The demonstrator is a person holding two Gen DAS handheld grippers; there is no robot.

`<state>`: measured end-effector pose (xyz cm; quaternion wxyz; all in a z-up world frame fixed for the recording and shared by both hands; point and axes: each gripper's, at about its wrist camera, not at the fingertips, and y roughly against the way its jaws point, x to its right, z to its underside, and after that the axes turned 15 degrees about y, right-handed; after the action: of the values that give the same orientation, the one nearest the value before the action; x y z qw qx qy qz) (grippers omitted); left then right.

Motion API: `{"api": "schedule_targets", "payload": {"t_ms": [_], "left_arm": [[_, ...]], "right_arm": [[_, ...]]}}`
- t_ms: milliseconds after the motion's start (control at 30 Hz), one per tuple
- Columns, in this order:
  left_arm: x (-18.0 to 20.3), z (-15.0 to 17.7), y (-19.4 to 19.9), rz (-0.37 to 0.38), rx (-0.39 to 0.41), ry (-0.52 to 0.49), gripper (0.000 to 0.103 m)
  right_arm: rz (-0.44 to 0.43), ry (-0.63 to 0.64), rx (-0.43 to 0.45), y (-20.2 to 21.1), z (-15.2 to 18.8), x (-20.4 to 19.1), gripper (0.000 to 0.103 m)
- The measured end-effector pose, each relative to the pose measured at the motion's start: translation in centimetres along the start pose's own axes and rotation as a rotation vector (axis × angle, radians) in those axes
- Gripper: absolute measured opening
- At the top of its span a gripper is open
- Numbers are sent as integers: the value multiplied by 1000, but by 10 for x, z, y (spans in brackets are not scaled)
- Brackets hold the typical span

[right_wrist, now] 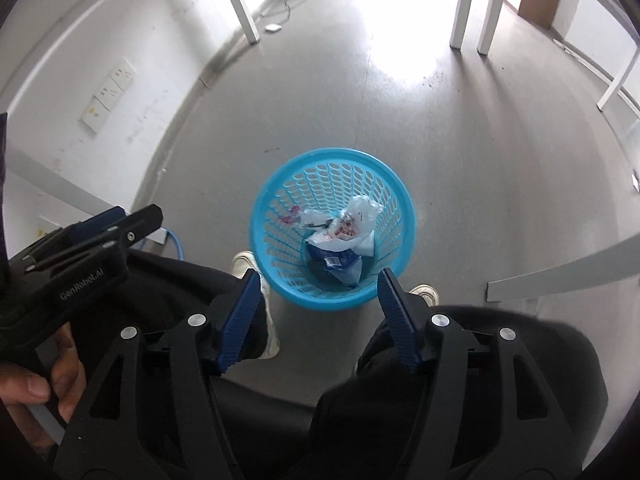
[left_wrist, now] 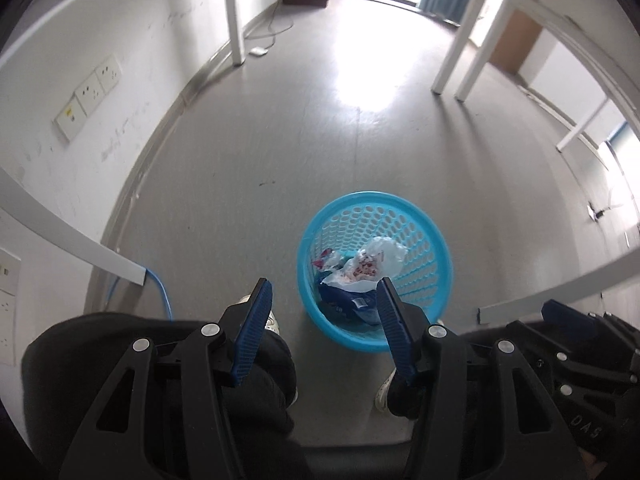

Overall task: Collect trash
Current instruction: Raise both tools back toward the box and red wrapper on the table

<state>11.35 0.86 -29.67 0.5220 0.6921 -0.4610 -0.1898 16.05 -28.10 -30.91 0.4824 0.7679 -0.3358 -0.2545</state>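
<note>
Bright turquoise-blue basket (left_wrist: pixel 436 240), walls patterned with rows of oval holes; inside, a crumpled white wrapper (left_wrist: pixel 366 266) speckled red, a dark blue packet (left_wrist: pixel 348 300) with a small white label, a scrap of pink-red (right_wrist: pixel 289 214); ribbed royal-blue pads (left_wrist: pixel 256 324) on matte black gripper frames with silver rivets; pale grey glossy floor (left_wrist: pixel 248 168); white shoes (right_wrist: pixel 426 293); black trousers (right_wrist: pixel 168 284); light blue cable (left_wrist: pixel 162 292).
</note>
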Motion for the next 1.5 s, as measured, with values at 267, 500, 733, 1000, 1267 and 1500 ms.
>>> {"api": "schedule_targets", "payload": {"t_ms": [267, 500, 733, 1000, 1267, 1500], "left_arm": [[-3, 25, 68, 53, 72, -56, 58], [-12, 42, 126, 125, 155, -88, 61], [-33, 48, 171, 180, 205, -87, 63], [-37, 19, 231, 251, 347, -84, 69], [-14, -17, 272, 273, 474, -137, 81], [1, -58, 281, 270, 522, -130, 90]], "right_arm": [[-15, 35, 86, 63, 29, -13, 66], [-60, 68, 221, 123, 47, -20, 70], [-46, 139, 323, 178, 53, -33, 74], [-29, 246, 483, 247, 32, -48, 87], [-12, 328, 587, 283, -16, -30, 94], [-50, 423, 637, 300, -66, -9, 94]]}}
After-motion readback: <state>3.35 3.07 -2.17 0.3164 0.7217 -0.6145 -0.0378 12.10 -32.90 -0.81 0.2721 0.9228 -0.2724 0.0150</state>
